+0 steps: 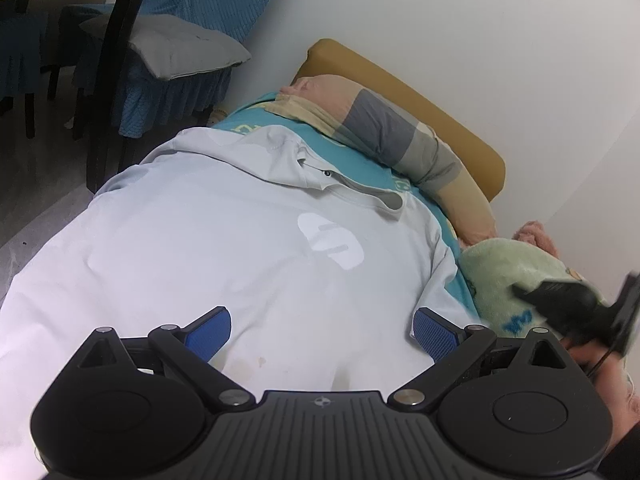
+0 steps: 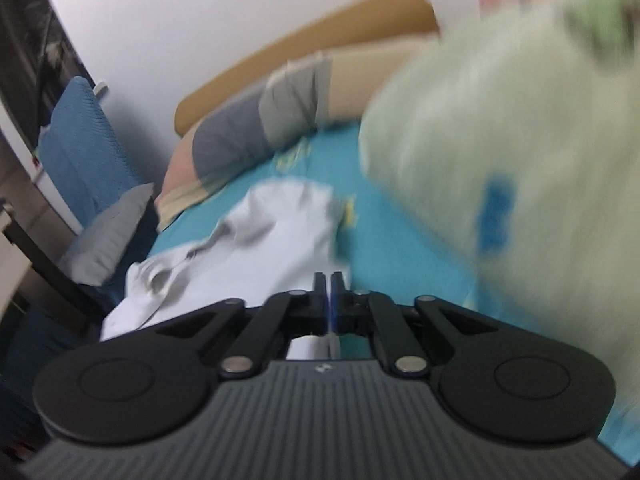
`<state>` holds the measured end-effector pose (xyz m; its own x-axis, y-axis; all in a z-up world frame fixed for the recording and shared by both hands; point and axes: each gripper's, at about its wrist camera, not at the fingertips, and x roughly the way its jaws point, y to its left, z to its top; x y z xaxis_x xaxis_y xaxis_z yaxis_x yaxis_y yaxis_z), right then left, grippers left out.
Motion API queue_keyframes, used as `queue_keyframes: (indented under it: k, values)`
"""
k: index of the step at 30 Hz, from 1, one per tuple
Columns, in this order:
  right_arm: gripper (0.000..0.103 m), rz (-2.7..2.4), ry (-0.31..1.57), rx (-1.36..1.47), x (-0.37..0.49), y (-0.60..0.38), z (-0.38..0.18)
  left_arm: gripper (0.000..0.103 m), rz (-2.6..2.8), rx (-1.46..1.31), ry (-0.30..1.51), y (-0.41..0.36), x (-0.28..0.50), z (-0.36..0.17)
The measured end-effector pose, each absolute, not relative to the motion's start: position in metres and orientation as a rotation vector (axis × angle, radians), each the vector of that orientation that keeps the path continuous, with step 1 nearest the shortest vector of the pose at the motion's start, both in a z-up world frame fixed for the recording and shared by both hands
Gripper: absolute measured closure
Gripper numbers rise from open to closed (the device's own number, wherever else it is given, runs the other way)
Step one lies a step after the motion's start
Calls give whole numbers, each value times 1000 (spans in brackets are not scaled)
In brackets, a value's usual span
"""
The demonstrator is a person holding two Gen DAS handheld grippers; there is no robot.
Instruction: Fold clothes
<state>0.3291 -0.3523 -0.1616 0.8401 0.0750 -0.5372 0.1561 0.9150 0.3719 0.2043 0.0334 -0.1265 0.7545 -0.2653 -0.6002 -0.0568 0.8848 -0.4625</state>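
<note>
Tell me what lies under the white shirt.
The white shirt lies on a teal sheet, visible past its collar and beside its sleeve. Whatever sits beneath the shirt's middle is covered. The left tool hovers open above it.

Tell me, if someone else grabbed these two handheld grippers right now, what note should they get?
Left gripper: open, holding nothing, poised above the pale grey shirt.
Right gripper: jaws shut; that view is blurred, so whether it pinches shirt fabric cannot be told.
Shirt: spread front-up on the teal bedsheet, collar toward the patchwork pillow; the sleeve nearest the green blanket looks tucked in.
Done: shirt laid out; no clear body fold yet.
Left: fold in the sides, then fold it in half.
</note>
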Motion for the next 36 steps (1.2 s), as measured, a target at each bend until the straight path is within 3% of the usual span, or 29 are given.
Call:
queue_keyframes:
  k: [5, 10, 12, 14, 15, 22, 25, 26, 27, 32, 33, 34, 36]
  values:
    - [100, -155, 512, 329, 331, -395, -112, 4, -126, -476, 717, 28, 205, -126]
    - [94, -95, 640, 537, 319, -406, -146, 4, -128, -461, 732, 25, 205, -128]
    - [79, -58, 695, 657, 309, -399, -172, 4, -129, -451, 740, 23, 204, -129]
    - [27, -22, 709, 767, 295, -386, -199, 4, -131, -442, 748, 22, 204, -130]
    - [23, -13, 709, 808, 290, -380, -209, 4, -134, -443, 752, 22, 203, -131]
    - [28, -26, 684, 1080, 283, -363, -259, 4, -144, -458, 769, 23, 204, -134]
    - [41, -9, 631, 1153, 290, -360, -270, 4, -141, -476, 774, 24, 205, -136]
    - [61, -6, 618, 1151, 294, -359, -271, 4, -141, -478, 775, 24, 205, -136]
    - [69, -3, 606, 1148, 298, -357, -271, 4, -140, -476, 774, 24, 206, -136]
    - [75, -96, 559, 1134, 317, -359, -277, 4, -138, -461, 769, 23, 205, -136]
    - [82, -111, 544, 1120, 319, -358, -274, 4, -135, -456, 770, 23, 205, -137]
    - [95, -126, 530, 1105, 322, -358, -272, 4, -133, -454, 773, 22, 206, -138]
    - [98, -117, 502, 973, 323, -353, -248, 4, -134, -457, 777, 23, 207, -139]
